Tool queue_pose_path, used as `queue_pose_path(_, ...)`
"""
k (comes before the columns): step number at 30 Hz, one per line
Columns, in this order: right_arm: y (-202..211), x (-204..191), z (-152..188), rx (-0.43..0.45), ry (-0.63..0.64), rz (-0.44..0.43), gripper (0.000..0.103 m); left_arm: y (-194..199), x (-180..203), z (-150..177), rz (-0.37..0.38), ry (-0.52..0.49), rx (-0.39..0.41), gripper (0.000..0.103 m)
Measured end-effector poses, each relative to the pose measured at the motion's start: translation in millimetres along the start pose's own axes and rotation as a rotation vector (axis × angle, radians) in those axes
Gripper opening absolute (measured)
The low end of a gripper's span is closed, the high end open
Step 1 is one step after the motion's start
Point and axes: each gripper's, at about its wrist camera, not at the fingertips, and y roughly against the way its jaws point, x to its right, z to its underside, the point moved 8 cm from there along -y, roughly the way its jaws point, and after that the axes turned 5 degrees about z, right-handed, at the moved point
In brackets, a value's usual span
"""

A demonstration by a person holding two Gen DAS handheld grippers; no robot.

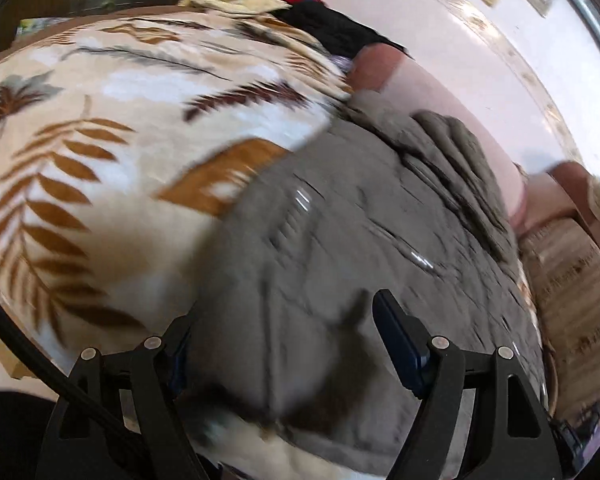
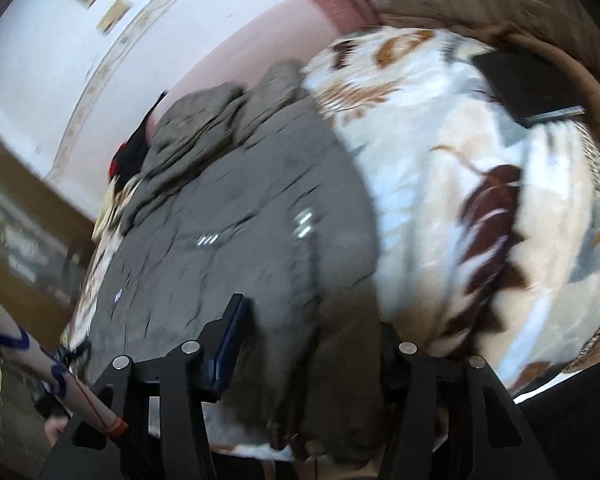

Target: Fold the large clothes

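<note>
A large grey garment (image 1: pixel 340 248) lies spread on a leaf-patterned blanket (image 1: pixel 80 128), bunched into folds at its far end. My left gripper (image 1: pixel 284 328) is open, its fingers standing wide apart over the garment's near edge, with cloth between them. In the right wrist view the same grey garment (image 2: pixel 240 232) lies to the left of the blanket (image 2: pixel 460 200). My right gripper (image 2: pixel 316 332) is open over the near edge, with a fold of grey cloth bulging between the fingers. Both views are blurred.
A pile of dark and red clothes (image 1: pixel 332 28) lies at the far end of the bed by the white wall (image 1: pixel 480 60). A dark flat object (image 2: pixel 528 88) lies on the blanket. A brown cushion (image 1: pixel 572 280) sits to the right.
</note>
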Motion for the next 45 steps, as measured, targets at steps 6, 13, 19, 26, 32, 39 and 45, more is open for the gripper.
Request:
queue_pose_path(6, -3, -28, 28, -0.054, 0.107, -0.012, 0.058, -1, 35, 21, -0.016, -0.165, -0.001, 0.077)
queue_pose_path(13, 22, -34, 6, 0.082, 0.121, 0.022, 0.055, 0, 41, 16, -0.027, -0.221, 0.050, 0.077)
queue_pose_path(19, -21, -25, 35, -0.097, 0.110, 0.038, 0.064, -11, 52, 24, -0.136, -0.370, 0.043, 0.077)
queue_pose_path(26, -5, -41, 28, 0.009, 0.189, 0.033, 0.033, -11, 52, 37, -0.205, -0.415, 0.030, 0.077)
queue_pose_path(32, -22, -31, 32, -0.057, 0.158, 0.056, 0.034, -19, 47, 42, -0.240, -0.412, 0.008, 0.078)
queue_pose_path(39, -23, -34, 34, -0.053, 0.181, 0.081, 0.039, -21, 49, 43, -0.275, -0.446, 0.018, 0.079)
queue_pose_path(45, -27, -37, 32, -0.056, 0.186, 0.083, 0.041, -20, 52, 44, -0.301, -0.473, 0.028, 0.080)
